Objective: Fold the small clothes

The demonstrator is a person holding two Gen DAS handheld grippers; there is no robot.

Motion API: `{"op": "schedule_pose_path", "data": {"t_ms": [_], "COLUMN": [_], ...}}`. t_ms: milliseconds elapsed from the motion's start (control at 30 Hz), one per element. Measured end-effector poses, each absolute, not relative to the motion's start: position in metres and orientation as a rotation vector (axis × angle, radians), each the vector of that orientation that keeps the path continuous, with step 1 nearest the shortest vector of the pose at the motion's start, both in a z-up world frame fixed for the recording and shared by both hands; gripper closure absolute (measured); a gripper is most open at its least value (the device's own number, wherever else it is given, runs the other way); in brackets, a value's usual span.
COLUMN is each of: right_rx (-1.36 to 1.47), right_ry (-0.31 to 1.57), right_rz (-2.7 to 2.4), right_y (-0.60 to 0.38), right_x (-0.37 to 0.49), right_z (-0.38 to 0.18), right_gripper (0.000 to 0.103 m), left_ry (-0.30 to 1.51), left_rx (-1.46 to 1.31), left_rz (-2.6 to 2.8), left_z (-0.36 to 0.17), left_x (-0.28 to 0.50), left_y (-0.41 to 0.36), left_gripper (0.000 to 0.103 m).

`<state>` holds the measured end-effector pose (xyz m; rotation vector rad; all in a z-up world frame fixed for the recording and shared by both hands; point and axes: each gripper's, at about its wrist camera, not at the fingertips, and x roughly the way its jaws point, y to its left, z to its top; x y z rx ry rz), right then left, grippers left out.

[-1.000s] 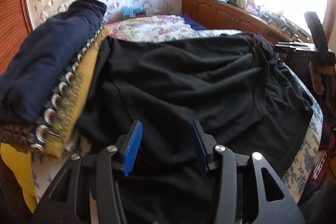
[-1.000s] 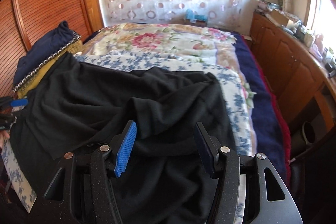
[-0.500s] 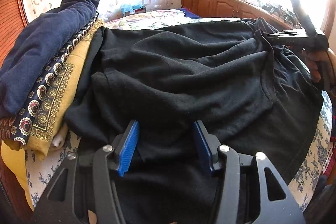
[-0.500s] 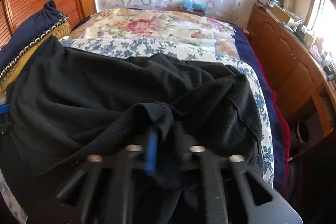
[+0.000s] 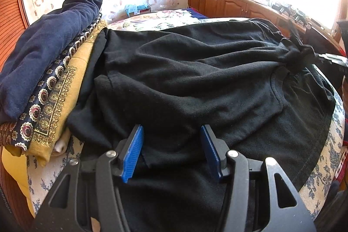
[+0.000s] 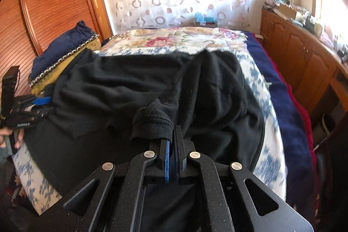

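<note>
A black shirt [image 5: 195,84] lies spread and wrinkled across the bed; it also shows in the right wrist view [image 6: 134,84]. My left gripper [image 5: 171,151] is open, its blue pads low over the shirt's near edge with cloth between them. My right gripper [image 6: 173,145] is shut on a bunched ribbed edge of the black shirt [image 6: 152,123] and lifts it slightly. In the left wrist view the right gripper [image 5: 313,57] pinches the shirt at the far right. In the right wrist view the left gripper [image 6: 37,105] sits at the shirt's left edge.
A stack of folded clothes [image 5: 43,71], navy on top of patterned and yellow pieces, lies left of the shirt. The bed has a floral cover [image 6: 184,38]. A wooden cabinet [image 6: 304,58] runs along the right, a wooden wardrobe [image 6: 43,3] on the left.
My right gripper closed on the shirt's ribbed edge and lifted it. My left gripper moved lower and closer over the shirt's near edge, still open.
</note>
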<state>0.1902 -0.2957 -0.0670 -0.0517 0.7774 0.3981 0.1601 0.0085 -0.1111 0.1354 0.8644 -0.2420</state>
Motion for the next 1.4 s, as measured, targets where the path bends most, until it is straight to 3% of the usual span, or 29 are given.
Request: {"op": "schedule_pose_path", "data": {"t_ms": [533,767,933,1200,1233,1267,1400], "right_rx": [-0.034,-0.044,-0.038,-0.029,-0.028,-0.026,-0.015], "right_ry": [0.765,0.742,0.746,0.745,0.744,0.743,0.744], "right_rz": [0.361,0.349,0.345,0.352,0.353,0.355,0.365], "right_y": [-0.298,-0.297,-0.297,-0.299,-0.299,-0.3,-0.301], "right_x": [0.166,0.162,0.163,0.164,0.163,0.163,0.163], "right_z": [-0.084,-0.085,-0.087,-0.088,-0.087,-0.087,-0.086], "right_gripper": [0.102,0.102,0.102,0.102,0.102,0.102,0.102], "left_ry": [0.809,0.746,0.806,0.86,0.86,0.853,0.835], "left_rx": [0.109,0.087,0.104,0.167,0.165,0.167,0.146], "left_rz": [-0.224,-0.385,-0.471,-0.471,-0.472,-0.472,-0.493], "left_z": [-0.1,-0.074,-0.088,-0.11,-0.11,-0.109,-0.099], "left_x": [0.146,0.129,0.143,0.158,0.16,0.16,0.154], "left_y": [0.003,-0.04,-0.074,-0.1,-0.099,-0.098,-0.09], "left_gripper": [0.049,0.051,0.06,0.06,0.071,0.09,0.097]}}
